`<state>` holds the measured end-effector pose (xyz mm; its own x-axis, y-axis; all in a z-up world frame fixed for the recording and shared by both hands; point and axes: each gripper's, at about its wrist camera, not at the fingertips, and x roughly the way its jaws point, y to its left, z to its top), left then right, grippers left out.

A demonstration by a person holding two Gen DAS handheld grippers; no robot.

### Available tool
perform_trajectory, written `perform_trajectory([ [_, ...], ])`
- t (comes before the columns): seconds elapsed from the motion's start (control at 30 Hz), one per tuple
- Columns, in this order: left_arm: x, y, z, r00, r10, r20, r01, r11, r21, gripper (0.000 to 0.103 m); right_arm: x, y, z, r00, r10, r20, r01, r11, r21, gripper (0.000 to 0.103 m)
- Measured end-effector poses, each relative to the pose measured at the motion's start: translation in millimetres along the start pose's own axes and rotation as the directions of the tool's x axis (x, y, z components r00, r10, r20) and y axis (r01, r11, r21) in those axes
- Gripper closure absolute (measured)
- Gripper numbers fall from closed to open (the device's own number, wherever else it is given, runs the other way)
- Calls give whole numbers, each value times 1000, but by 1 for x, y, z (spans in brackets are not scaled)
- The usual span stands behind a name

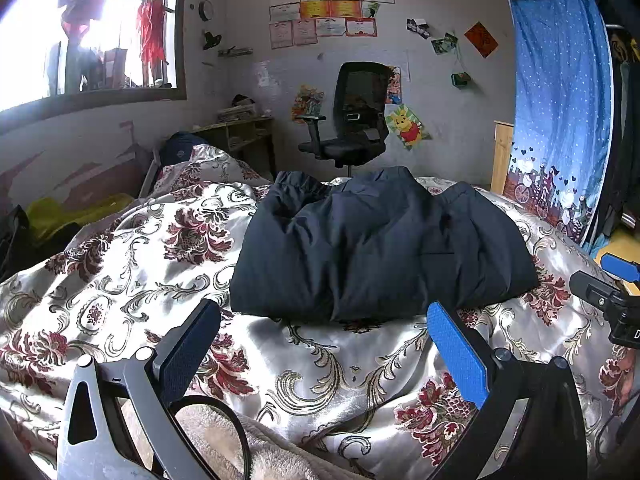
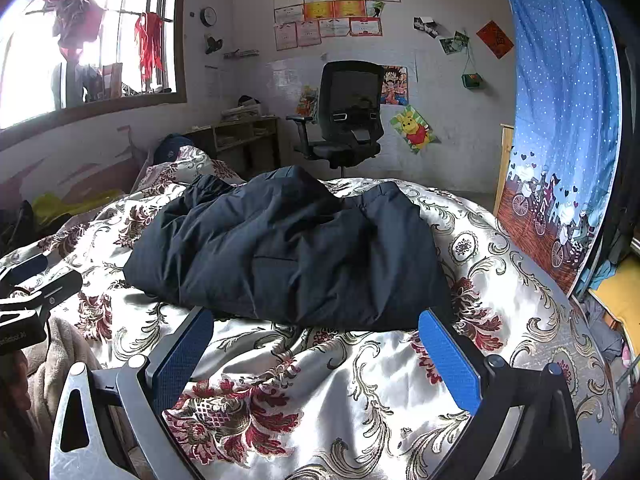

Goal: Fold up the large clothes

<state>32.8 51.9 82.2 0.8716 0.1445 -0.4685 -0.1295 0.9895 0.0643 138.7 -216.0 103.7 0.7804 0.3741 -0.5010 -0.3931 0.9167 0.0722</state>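
A dark navy padded jacket [image 1: 372, 248] lies folded into a thick bundle on the floral satin bedspread [image 1: 120, 288]; it also shows in the right wrist view [image 2: 288, 252]. My left gripper [image 1: 324, 332] is open and empty, just short of the jacket's near edge. My right gripper [image 2: 316, 340] is open and empty, also just short of the jacket's near edge. The right gripper's tip shows at the right edge of the left wrist view [image 1: 616, 280]. The left gripper's body shows at the left edge of the right wrist view [image 2: 32, 280].
A black office chair [image 1: 352, 120] stands beyond the bed by the far wall. A wooden shelf desk [image 1: 244, 136] is left of it. A blue patterned curtain [image 1: 560, 112] hangs at the right. A beige fleece blanket [image 1: 240, 444] lies at the bed's near edge.
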Motion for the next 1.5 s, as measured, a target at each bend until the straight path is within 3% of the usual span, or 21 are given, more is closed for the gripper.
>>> perform_trajectory([
  [1.5,-3,-4,-1,1000,6,-5,-6,1000,-13,2,0,0,-1,1000,1,-3,-1,1000,0,0],
])
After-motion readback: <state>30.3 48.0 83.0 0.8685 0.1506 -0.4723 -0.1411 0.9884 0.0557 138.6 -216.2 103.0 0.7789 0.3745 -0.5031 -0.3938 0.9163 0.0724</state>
